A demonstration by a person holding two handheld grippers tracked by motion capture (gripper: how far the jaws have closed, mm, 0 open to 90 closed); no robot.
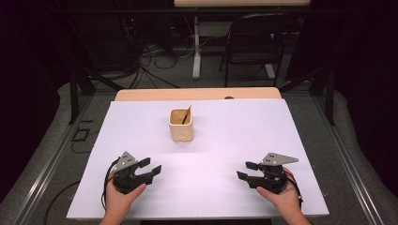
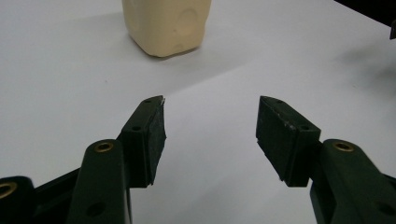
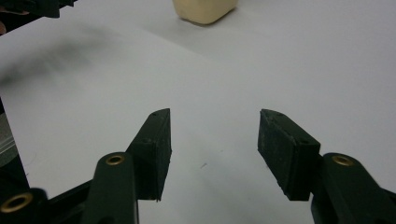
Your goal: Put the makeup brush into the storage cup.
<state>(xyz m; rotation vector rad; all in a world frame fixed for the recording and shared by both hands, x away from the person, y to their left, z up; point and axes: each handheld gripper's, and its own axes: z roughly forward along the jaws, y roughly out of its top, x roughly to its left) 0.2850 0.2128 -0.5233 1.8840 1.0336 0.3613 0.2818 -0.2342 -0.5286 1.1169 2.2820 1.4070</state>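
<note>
A cream square cup (image 1: pixel 180 124) stands upright mid-table on the white sheet (image 1: pixel 141 126), with a dark thin stick (image 1: pixel 186 114) leaning inside it. My left gripper (image 1: pixel 151 166) rests near the front left, held by a hand, jaws open and empty, pointing right and a little toward the cup (image 2: pixel 166 25). My right gripper (image 1: pixel 247 170) sits at the front right in the other hand, jaws open and empty, pointing left. In the right gripper view the cup's base (image 3: pixel 204 10) lies far ahead, and the right gripper (image 3: pixel 212 135) has bare sheet between its pads. The left gripper (image 2: pixel 210 123) also frames bare sheet.
The wooden table edge (image 1: pixel 197 93) shows beyond the sheet. A dark chair (image 1: pixel 256 42) and a desk leg (image 1: pixel 196 47) stand on the floor behind, with cables (image 1: pixel 155 56) nearby. Metal rails (image 1: pixel 42 168) run along both sides of the table.
</note>
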